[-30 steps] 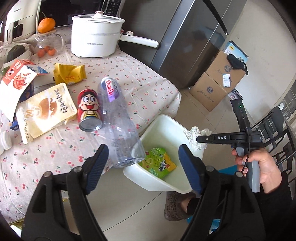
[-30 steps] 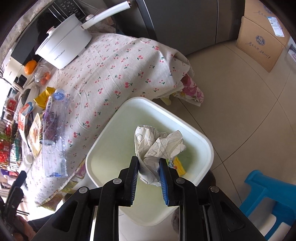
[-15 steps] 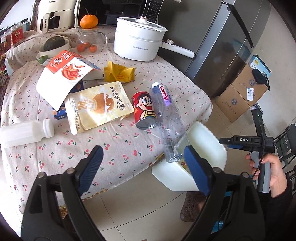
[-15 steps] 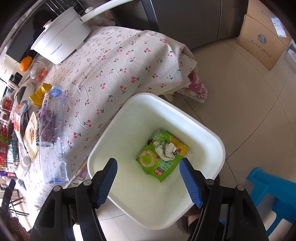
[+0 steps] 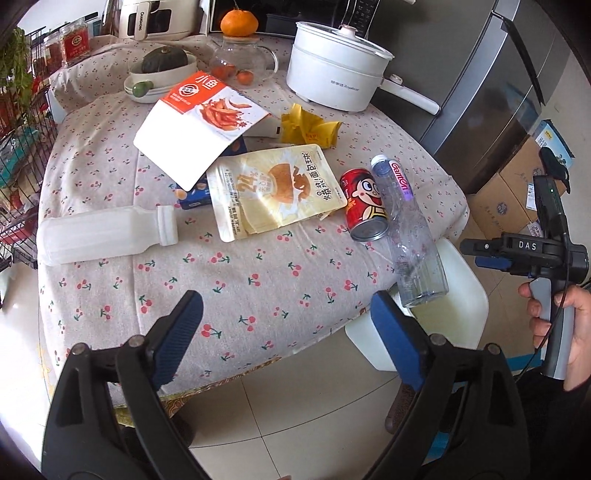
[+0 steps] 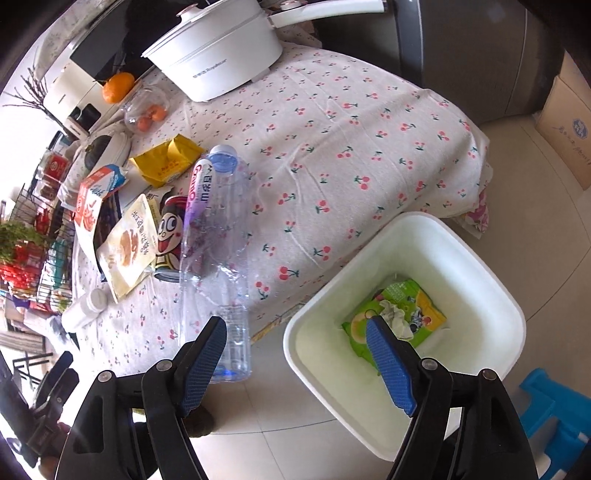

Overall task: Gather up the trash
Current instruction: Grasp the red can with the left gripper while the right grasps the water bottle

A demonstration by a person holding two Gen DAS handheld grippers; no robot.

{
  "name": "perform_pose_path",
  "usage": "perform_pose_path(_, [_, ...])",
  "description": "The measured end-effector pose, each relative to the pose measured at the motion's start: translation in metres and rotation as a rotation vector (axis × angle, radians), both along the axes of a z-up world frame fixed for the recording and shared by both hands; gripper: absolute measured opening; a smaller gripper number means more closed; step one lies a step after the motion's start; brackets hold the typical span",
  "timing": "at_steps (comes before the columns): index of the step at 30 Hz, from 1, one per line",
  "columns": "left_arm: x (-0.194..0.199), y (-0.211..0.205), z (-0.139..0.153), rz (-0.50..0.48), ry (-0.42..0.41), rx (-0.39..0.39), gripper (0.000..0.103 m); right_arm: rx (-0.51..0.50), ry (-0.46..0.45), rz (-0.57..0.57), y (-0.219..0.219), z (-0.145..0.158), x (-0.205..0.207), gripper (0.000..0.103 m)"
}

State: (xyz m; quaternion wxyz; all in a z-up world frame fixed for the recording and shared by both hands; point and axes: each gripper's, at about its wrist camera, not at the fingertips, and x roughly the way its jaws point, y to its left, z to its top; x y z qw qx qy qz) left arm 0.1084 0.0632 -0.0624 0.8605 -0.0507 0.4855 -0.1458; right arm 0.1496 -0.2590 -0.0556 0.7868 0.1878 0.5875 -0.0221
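A table (image 5: pixel 258 280) draped in a cherry-print cloth is seen standing on a pale tiled floor (image 6: pixel 535 206), with a steel refrigerator (image 5: pixel 491 92) and cardboard boxes (image 5: pixel 513 192) beyond its far right corner. A white electric pot (image 5: pixel 332 77) is set at the far edge, with an orange (image 5: pixel 239 22) and a glass teapot (image 5: pixel 240 66) beside it. Nearer the middle a yellow wrapper (image 5: pixel 310 127), an orange-and-white snack box (image 5: pixel 199 122) and a cream pouch (image 5: pixel 277 192) are spread. A white plastic bottle (image 5: pixel 103 236) is laid on its side toward the left edge. A red can (image 5: pixel 364 205) and a clear bottle (image 5: pixel 410 236) lie together at the right edge, the bottle's base overhanging it. Below that edge, on the floor, a white bin (image 6: pixel 491 280) holds a green packet (image 6: pixel 402 314) and crumpled paper (image 6: pixel 397 321). The left gripper (image 5: pixel 288 332) is held wide and empty before the near edge. The right gripper (image 6: pixel 295 358) has just been opening, its jaws wide, nothing between them, above the bin's near rim. A blue stool (image 6: pixel 554 410) is seen beside the bin.
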Motion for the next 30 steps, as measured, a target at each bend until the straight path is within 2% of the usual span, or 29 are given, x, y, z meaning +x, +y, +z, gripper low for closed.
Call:
perform_pose_path(6, [-0.001,0.009,-0.004,0.022,0.011,0.006,0.092,0.026,0.021,0.042,0.037,-0.011,0.031,0.079])
perform_pose_path(13, [0.002,0.008,-0.006,0.012,0.020,0.022,0.092,0.030,0.074,0.059,0.056,-0.035,0.051,0.079])
perform_pose_path(15, [0.005,0.002,-0.005,-0.002,0.021,0.032,0.092,0.050,0.088,0.066,0.056,-0.044,0.055,0.076])
perform_pose_path(16, [0.007,-0.002,-0.005,-0.011,0.021,0.041,0.092,0.093,0.086,0.070,0.055,-0.048,0.056,0.061])
perform_pose_path(18, [0.011,-0.014,-0.004,-0.036,0.020,0.057,0.092,0.127,0.076,0.058,0.051,-0.050,0.056,0.062])
perform_pose_path(23, [0.032,-0.052,-0.005,-0.110,0.034,0.055,0.091,0.077,0.017,0.053,0.040,-0.032,0.050,0.060])
perform_pose_path(27, [0.055,-0.086,-0.012,-0.157,0.053,0.048,0.080,0.075,-0.020,0.041,0.022,-0.018,0.040,0.061])
perform_pose_path(30, [0.077,-0.102,-0.025,-0.167,0.091,-0.017,0.072,0.107,-0.027,0.019,0.003,-0.013,0.032,0.060])
